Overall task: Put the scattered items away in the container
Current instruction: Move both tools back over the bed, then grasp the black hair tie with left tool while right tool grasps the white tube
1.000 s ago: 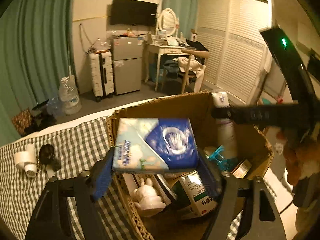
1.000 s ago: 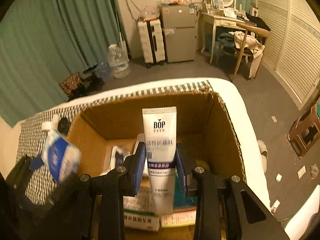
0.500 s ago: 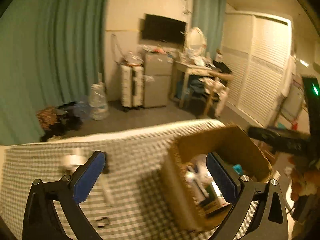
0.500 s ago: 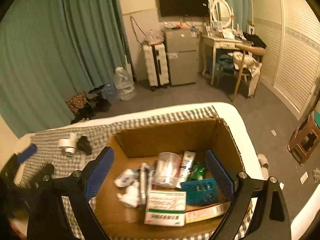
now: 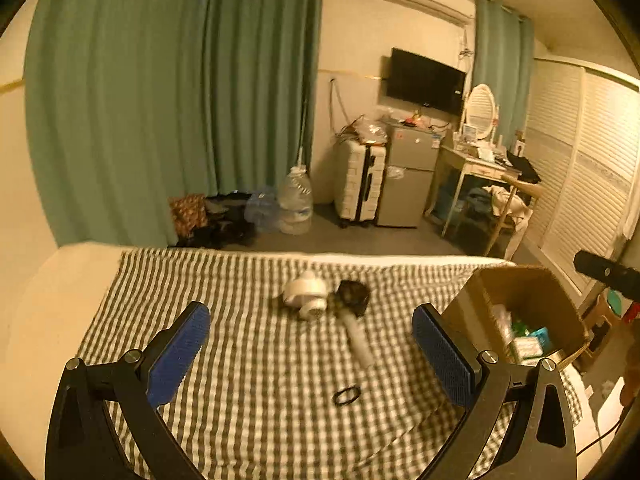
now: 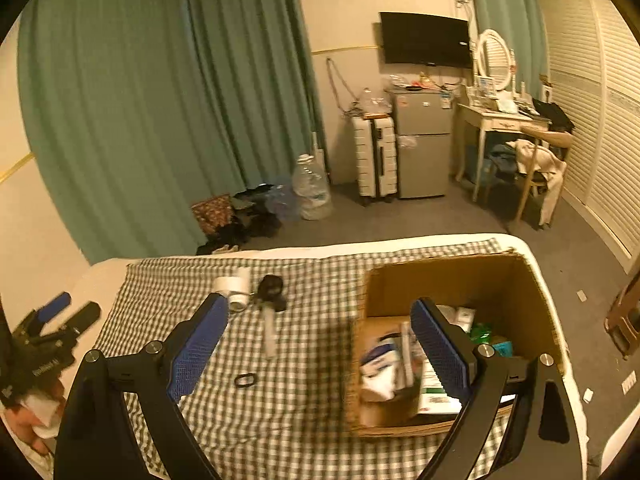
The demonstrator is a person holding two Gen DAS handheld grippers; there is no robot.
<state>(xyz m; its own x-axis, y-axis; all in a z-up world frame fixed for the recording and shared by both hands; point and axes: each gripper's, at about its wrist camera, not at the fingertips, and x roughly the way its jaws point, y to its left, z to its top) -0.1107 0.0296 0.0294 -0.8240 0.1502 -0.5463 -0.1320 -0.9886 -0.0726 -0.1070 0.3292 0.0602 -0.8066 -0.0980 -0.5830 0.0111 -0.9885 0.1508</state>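
A: Grippers, quick?

B: Left gripper (image 5: 311, 344) is spread wide with nothing between the blue pads (image 5: 179, 354), hanging over the near part of the checkered cloth (image 5: 224, 320). Right gripper (image 6: 320, 346) is also spread wide and holds nothing. Its right pad sits in front of the cardboard box (image 6: 452, 280), its left pad over the cloth.

A: The box, where is it?

B: At the right end of the bed, on the cloth. Open top, stuffed with packets: a white and green carton near the front, a blue pack, something green, and a blurry white pouch at the left inside. The left wrist view shows it at the far right (image 5: 532, 292).

A: What's loose on the cloth?

B: A cluster at centre, left of the box. White tape rolls (image 5: 306, 294), two at least, touching each other. Just to the right of them is a small black object (image 5: 352, 295); I can't tell what it is. A pale tube (image 5: 357, 336) runs from that black thing towards the near side. Nearer still, on its own, lies a black hair tie (image 5: 346, 396). The right wrist view shows the same set: rolls (image 6: 234, 290), black object (image 6: 271, 286), tube (image 6: 269, 332), tie (image 6: 245, 380).

A: Can each gripper see the other?

B: The right view catches the left gripper at the far left edge (image 6: 56, 320), off the cloth.
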